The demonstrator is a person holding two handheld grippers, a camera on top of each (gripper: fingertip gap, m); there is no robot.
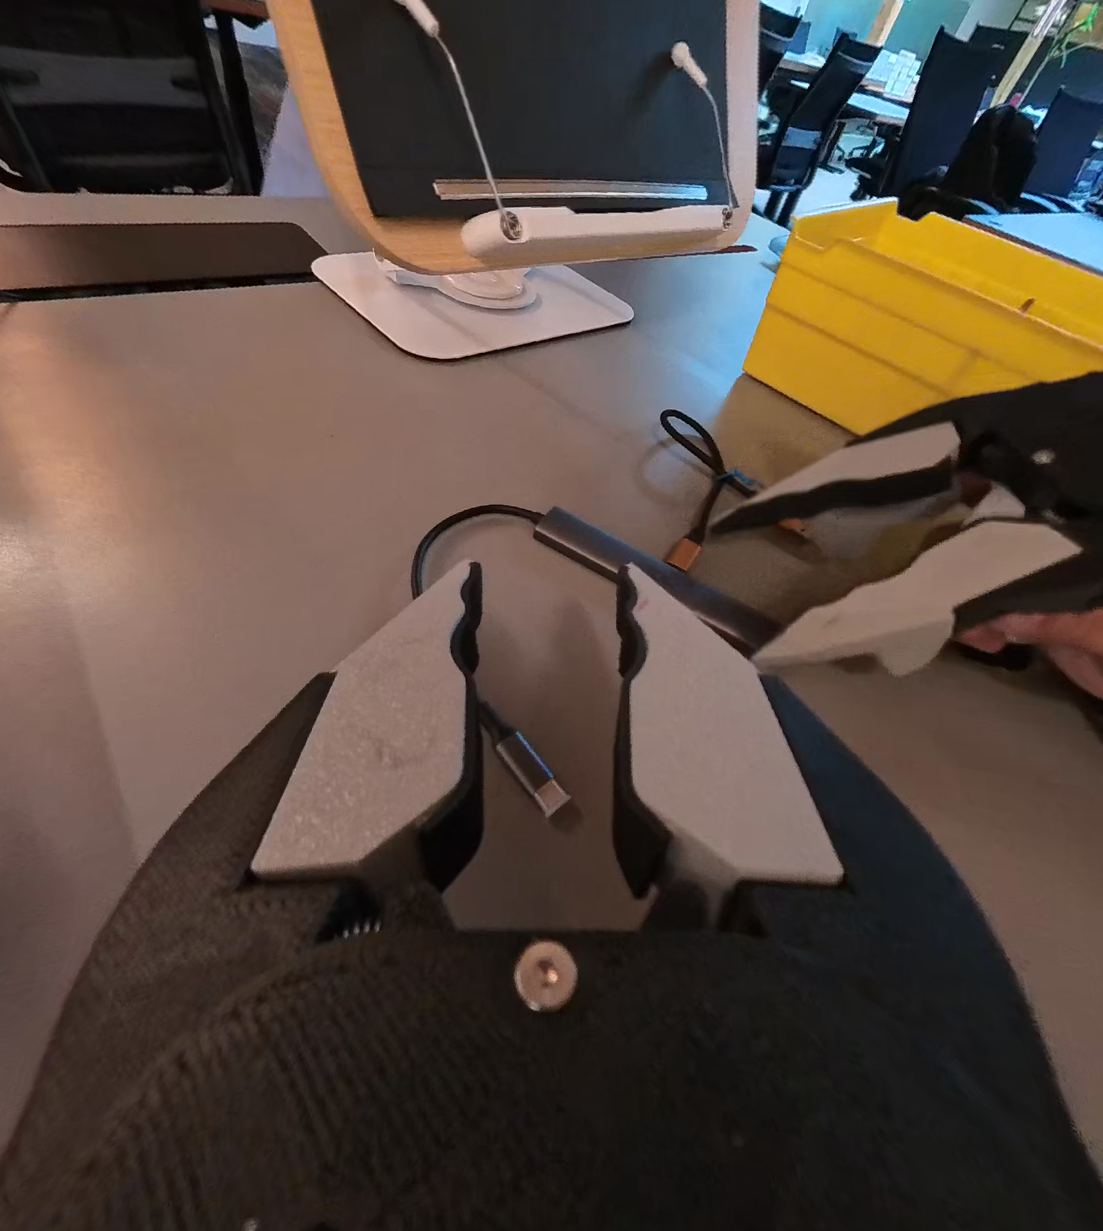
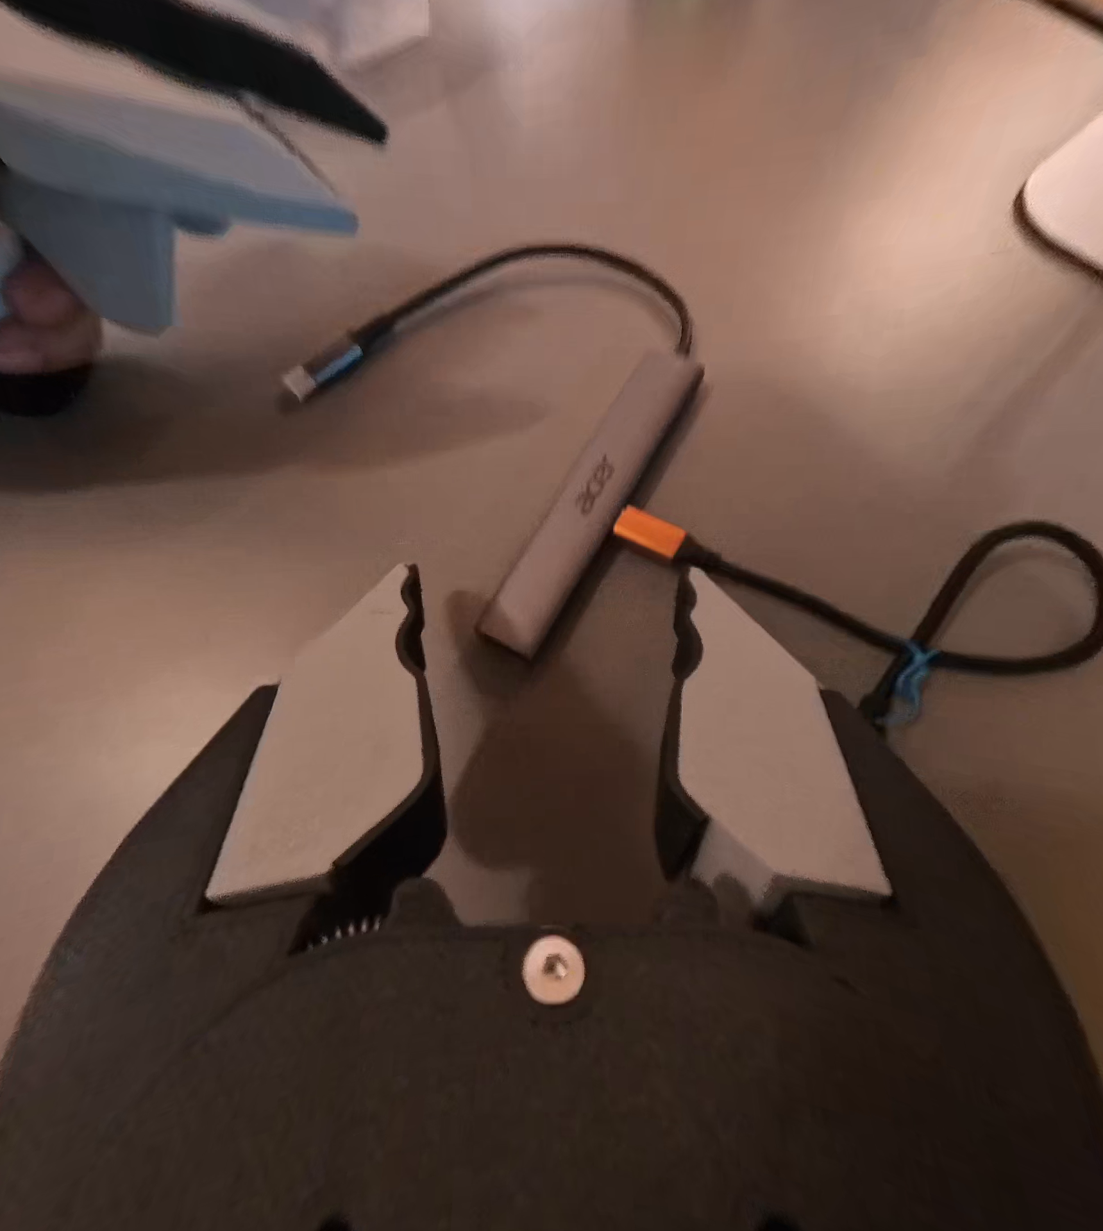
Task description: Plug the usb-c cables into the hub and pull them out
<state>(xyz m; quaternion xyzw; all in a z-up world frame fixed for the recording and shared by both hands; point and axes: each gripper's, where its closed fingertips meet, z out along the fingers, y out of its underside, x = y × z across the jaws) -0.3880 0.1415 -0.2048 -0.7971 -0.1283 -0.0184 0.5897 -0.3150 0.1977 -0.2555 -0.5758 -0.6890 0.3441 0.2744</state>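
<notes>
A slim grey hub (image 2: 595, 506) lies flat on the grey table; it also shows in the left wrist view (image 1: 609, 543). Its own black lead curves round to a grey plug (image 1: 532, 779) that lies loose on the table between my left fingers. An orange usb-c plug (image 2: 649, 536) on a black cable (image 2: 1028, 599) sits in the hub's side; it also shows in the left wrist view (image 1: 682, 553). My left gripper (image 1: 549, 586) is open and empty over the grey plug. My right gripper (image 2: 549, 593) is open and empty, its tips at the hub's near end.
A yellow bin (image 1: 935, 313) stands at the right. A wooden-edged stand (image 1: 535, 133) on a white base (image 1: 469, 313) is behind the hub. A blue tie (image 2: 912, 666) binds the black cable's loop. Office chairs and desks are in the background.
</notes>
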